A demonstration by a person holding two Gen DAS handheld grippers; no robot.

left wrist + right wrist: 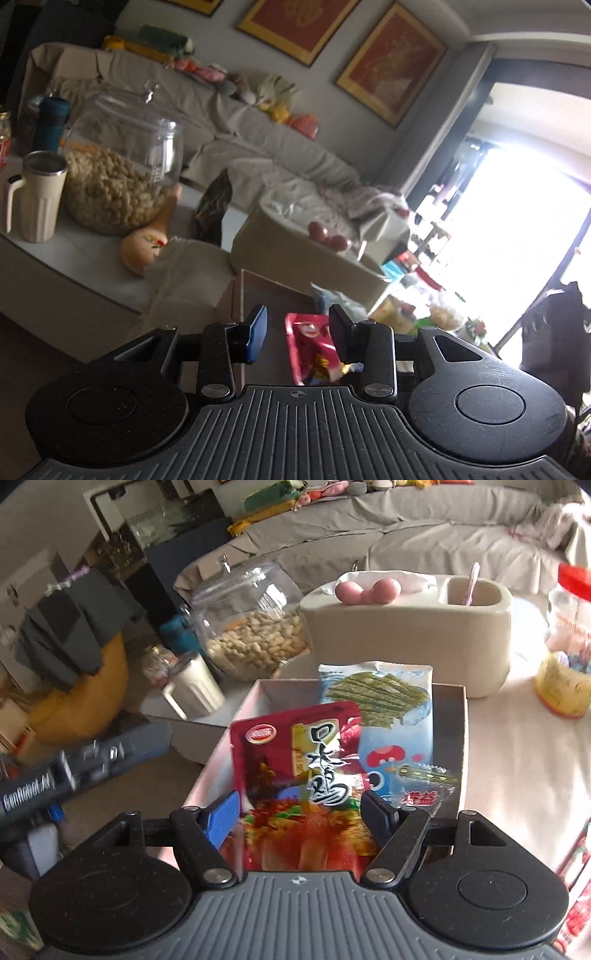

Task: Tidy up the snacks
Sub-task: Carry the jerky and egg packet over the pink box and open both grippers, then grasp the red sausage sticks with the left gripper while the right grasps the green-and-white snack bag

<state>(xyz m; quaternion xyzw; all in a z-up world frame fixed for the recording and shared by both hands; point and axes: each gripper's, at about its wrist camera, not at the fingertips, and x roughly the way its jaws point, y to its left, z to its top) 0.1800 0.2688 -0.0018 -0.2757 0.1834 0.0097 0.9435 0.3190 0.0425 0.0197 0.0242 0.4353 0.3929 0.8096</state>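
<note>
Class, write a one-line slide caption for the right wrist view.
Right gripper open above a red snack packet and blue one in a box.

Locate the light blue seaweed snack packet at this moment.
In the right wrist view, the light blue packet stands centre-right inside the open box, behind the red packet.

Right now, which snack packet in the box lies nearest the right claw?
The red packet with bold black characters: its lower end sits between the open right claw fingers, while the pale blue seaweed packet lies behind it.
</note>
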